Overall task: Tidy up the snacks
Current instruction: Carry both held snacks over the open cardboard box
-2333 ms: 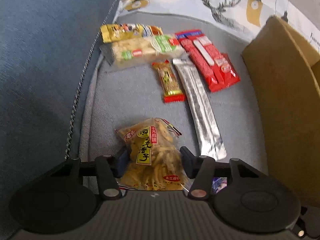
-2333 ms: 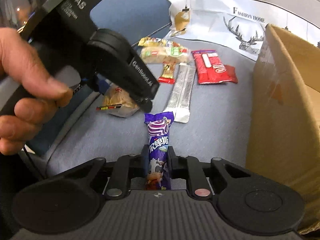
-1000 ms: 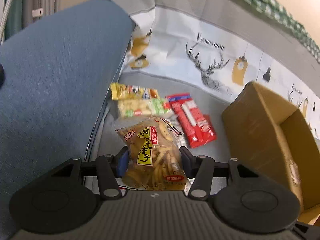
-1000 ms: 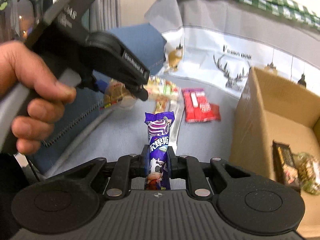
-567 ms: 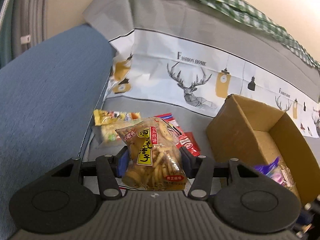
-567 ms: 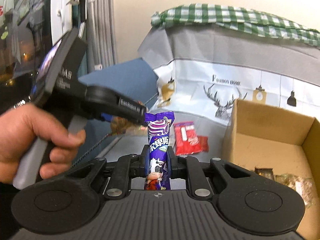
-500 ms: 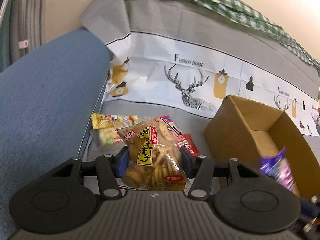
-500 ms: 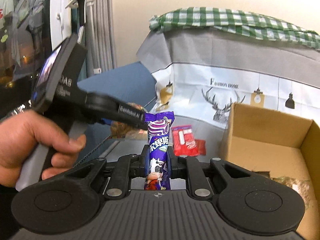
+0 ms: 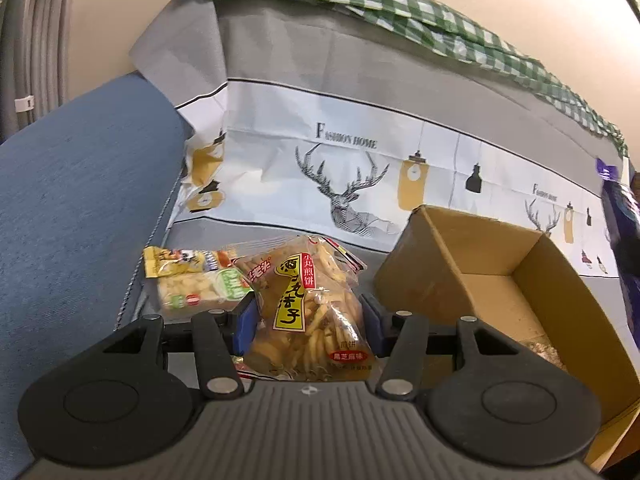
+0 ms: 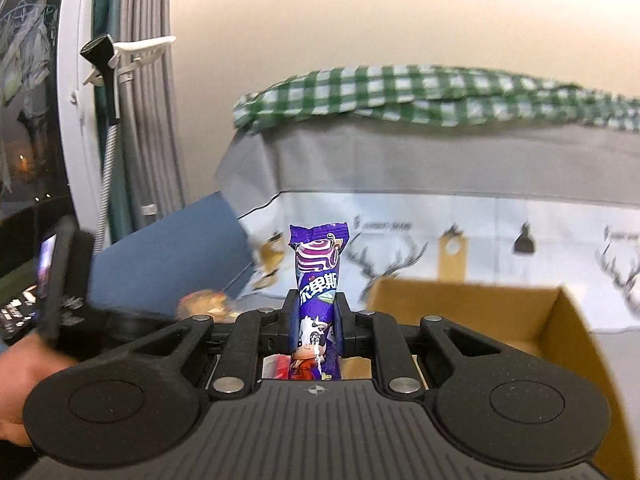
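Snacks are being carried to the cardboard box [image 9: 472, 264], judging by how both grippers are loaded. A bag of fried crackers [image 9: 310, 312] is clamped between the jaws of the left gripper [image 9: 308, 320], held up off the sofa seat [image 9: 276, 226] just left of the box. A purple candy packet [image 10: 318, 300] is pinched upright in the clenched jaws of the right gripper [image 10: 316, 326] (a slim packet, so almost fully closed), with the box just beyond. Next, each load probably needs positioning over the open box before release. More packets [image 9: 192, 280] are left on the seat.

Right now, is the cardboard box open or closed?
Open: the cardboard box has no lid over it, and its inner walls and floor show from above.
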Tool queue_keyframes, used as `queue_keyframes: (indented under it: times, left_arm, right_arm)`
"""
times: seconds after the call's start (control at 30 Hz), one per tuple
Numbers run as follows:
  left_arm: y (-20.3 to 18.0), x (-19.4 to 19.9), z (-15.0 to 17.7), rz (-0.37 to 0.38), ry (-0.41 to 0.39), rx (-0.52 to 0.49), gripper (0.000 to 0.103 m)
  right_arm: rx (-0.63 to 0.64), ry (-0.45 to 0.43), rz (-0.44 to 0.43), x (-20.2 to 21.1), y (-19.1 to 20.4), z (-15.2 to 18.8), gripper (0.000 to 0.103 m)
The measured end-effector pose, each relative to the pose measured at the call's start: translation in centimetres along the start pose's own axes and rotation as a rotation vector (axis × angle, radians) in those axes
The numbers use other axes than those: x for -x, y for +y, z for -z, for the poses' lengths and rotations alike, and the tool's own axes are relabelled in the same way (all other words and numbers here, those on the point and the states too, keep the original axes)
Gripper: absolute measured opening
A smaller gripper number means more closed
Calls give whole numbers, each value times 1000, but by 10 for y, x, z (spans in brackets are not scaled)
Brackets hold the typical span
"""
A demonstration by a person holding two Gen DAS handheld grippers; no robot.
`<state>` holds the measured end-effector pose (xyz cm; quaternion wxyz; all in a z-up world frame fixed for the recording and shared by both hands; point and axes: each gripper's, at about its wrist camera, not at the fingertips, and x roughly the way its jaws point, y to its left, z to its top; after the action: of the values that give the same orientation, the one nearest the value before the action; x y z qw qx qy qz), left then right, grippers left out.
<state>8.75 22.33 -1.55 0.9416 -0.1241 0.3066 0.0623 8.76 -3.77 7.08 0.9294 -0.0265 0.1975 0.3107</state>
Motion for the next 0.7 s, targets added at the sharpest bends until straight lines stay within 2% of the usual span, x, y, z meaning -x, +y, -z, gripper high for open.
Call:
queue_keyframes:
  times: [0.1, 0.23, 0.37, 0.7]
  left_arm:
    - [-9, 0, 0, 8, -11, -25, 58]
    - [-25, -1, -3, 27, -35, -61, 58]
    - [-49, -2, -5, 59, -79, -99, 58]
    - [-112, -5, -8, 174, -198, -143, 58]
  right_arm:
    - [-25, 0, 54, -4, -26, 1, 17]
    - [-108, 36, 117, -7, -60, 23, 17]
    - [-142, 49, 165, -3, -78, 33, 17]
    - [-14, 58, 221, -1, -85, 44, 17]
